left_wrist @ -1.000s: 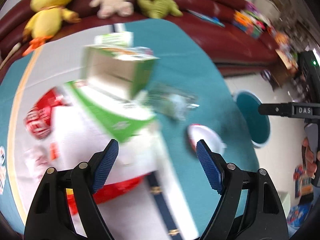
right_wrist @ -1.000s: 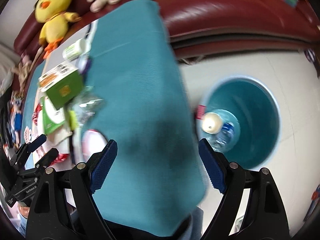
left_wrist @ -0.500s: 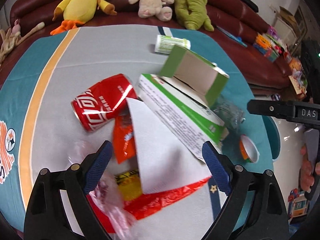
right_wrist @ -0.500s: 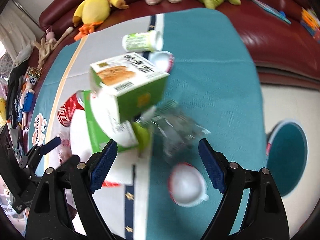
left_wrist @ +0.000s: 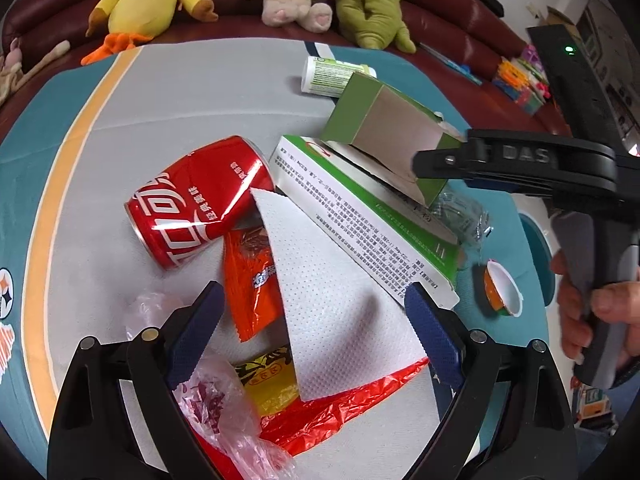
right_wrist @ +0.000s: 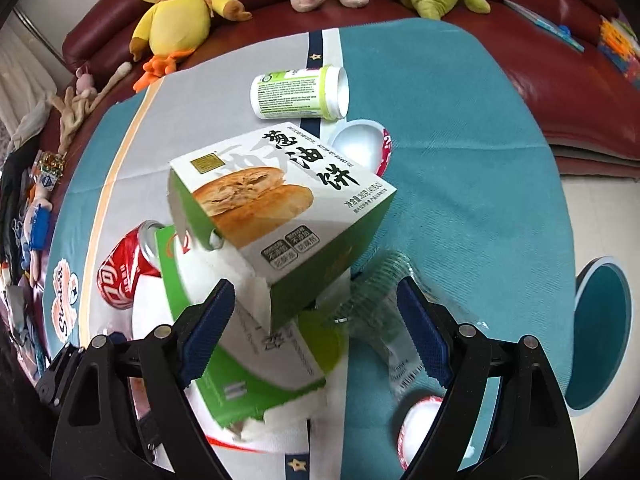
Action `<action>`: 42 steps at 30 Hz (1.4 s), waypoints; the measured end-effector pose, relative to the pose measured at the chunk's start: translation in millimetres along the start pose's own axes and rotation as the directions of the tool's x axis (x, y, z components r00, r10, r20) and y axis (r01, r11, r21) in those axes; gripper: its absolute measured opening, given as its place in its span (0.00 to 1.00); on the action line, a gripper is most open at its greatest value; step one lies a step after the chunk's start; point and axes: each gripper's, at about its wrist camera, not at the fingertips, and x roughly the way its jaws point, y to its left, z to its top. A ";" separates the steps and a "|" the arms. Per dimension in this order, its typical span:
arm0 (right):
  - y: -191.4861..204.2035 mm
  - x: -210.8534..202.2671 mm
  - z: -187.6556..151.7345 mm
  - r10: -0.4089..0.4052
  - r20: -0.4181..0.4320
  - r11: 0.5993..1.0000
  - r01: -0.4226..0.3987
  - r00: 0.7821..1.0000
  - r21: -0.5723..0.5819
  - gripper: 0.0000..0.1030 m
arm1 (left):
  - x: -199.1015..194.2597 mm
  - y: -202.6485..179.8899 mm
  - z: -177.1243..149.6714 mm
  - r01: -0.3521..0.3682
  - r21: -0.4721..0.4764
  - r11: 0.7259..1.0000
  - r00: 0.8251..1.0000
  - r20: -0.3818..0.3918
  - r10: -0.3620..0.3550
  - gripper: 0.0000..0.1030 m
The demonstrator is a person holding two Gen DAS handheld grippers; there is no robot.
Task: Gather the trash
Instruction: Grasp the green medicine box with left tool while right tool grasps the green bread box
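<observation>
You are reaching both empty claws, left claw (left_wrist: 312,322) wide, right claw (right_wrist: 316,326) just closing, over the box (right_wrist: 280,208); next, grab trash.

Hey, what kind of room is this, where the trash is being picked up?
Most likely a home living room or playroom. A dark red leather sofa runs behind the table, with a yellow duck plush and other soft toys sitting on it, and bright toy blocks further along.

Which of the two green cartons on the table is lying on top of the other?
The smaller green box with the pancake picture; it rests tilted on the long flat green carton.
</observation>
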 end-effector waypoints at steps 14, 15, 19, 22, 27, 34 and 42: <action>-22.6 -43.0 -0.1 0.042 0.085 0.999 -0.042 0.996 -0.009 0.04 | 6.4 -44.8 -7.3 0.019 0.092 0.996 0.999 -0.028 -0.017 0.89; -26.2 -48.0 0.5 0.040 0.094 0.999 -0.040 0.995 -0.007 0.04 | 10.4 -48.8 -7.6 0.013 0.087 0.996 0.999 -0.039 -0.010 0.89; -41.9 -62.0 0.8 0.042 0.115 0.999 -0.043 0.993 0.013 0.04 | 11.7 -58.5 -7.1 -0.003 0.081 0.997 0.999 -0.048 0.007 0.89; -53.3 -73.7 -1.2 0.053 0.133 0.998 -0.056 0.990 0.015 0.04 | 2.0 -54.2 -3.5 0.019 0.030 0.999 0.999 -0.037 -0.018 0.89; -72.4 -90.3 1.4 0.034 0.166 0.999 -0.034 0.986 -0.006 0.04 | -1.5 -59.5 12.8 -0.025 -0.045 0.999 0.999 -0.035 0.024 0.89; -114.0 -97.8 10.4 0.003 0.163 1.000 -0.002 0.987 -0.007 0.04 | 26.9 -84.7 42.2 -0.136 -0.163 0.977 0.990 -0.060 0.128 0.89; -161.5 -89.0 7.4 -0.007 0.108 1.000 0.009 0.994 -0.016 0.04 | 60.7 -107.6 66.2 -0.294 -0.172 0.940 0.955 -0.088 0.283 0.89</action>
